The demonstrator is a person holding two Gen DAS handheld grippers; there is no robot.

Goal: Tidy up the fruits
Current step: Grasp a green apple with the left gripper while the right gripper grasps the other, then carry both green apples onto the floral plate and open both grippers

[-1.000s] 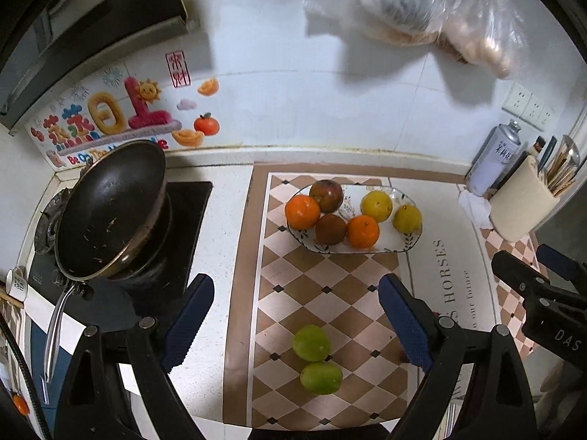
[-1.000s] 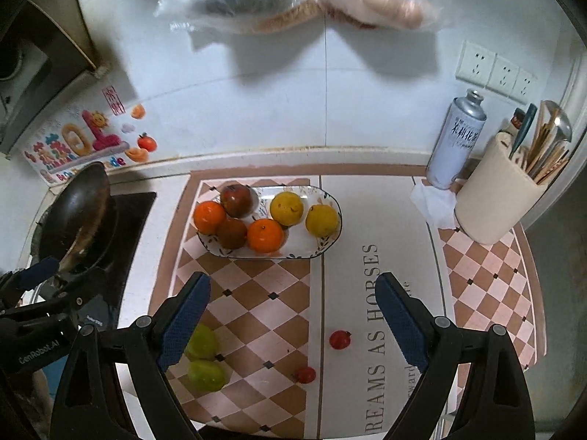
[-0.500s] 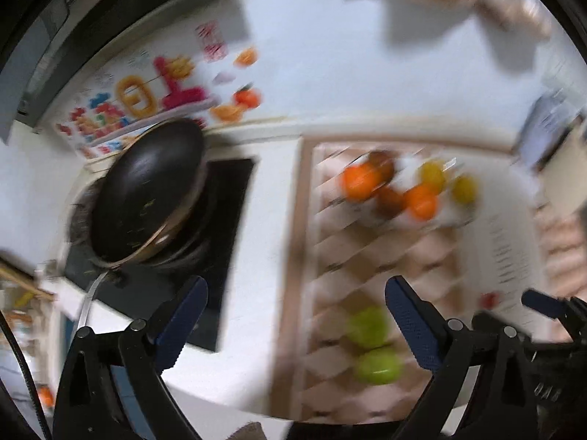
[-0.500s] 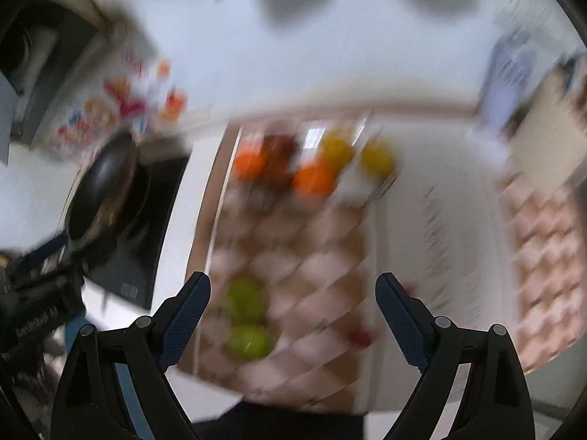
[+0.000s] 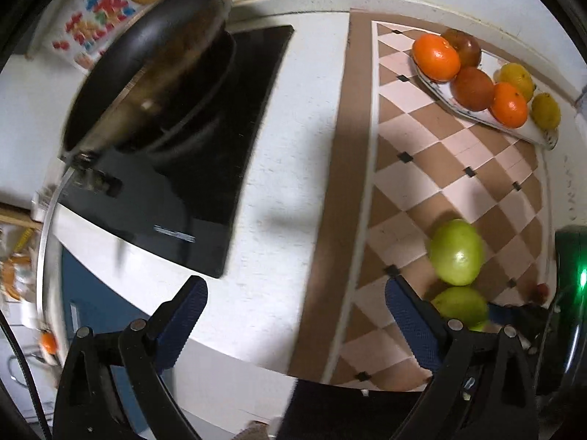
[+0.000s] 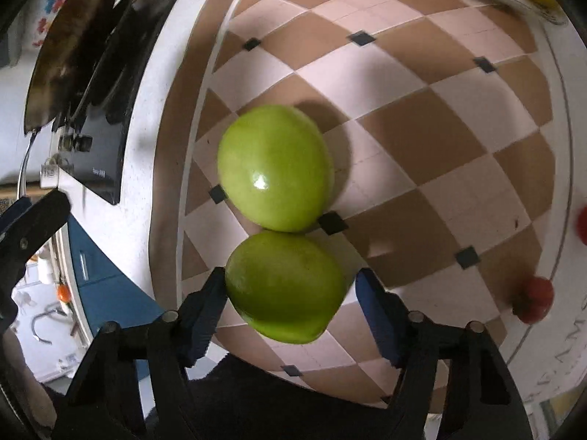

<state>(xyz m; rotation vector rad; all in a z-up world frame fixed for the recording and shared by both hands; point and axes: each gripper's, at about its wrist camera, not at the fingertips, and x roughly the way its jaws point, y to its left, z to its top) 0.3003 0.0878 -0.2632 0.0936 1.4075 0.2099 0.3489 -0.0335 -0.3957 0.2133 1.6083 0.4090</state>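
Two green apples lie touching on the checkered mat. In the right wrist view the near apple [image 6: 284, 288] sits between the fingers of my right gripper [image 6: 290, 299], which is open around it; the left pad touches it, the right pad stands a little off. The far apple [image 6: 275, 167] lies just beyond. My left gripper [image 5: 293, 319] is open and empty over the white counter, left of both apples [image 5: 455, 251]. The fruit plate [image 5: 477, 115] holds oranges, dark red fruits and yellow fruits at the far right.
A black pan [image 5: 146, 62] sits on the induction hob [image 5: 205, 168] at the left. Two small red fruits [image 6: 533, 299] lie on the mat to the right of the apples. The counter's front edge [image 5: 227, 352] is close below my left gripper.
Both grippers have dropped low toward the counter. My right gripper has come down around the near green apple. My left gripper has swung left over the white counter.
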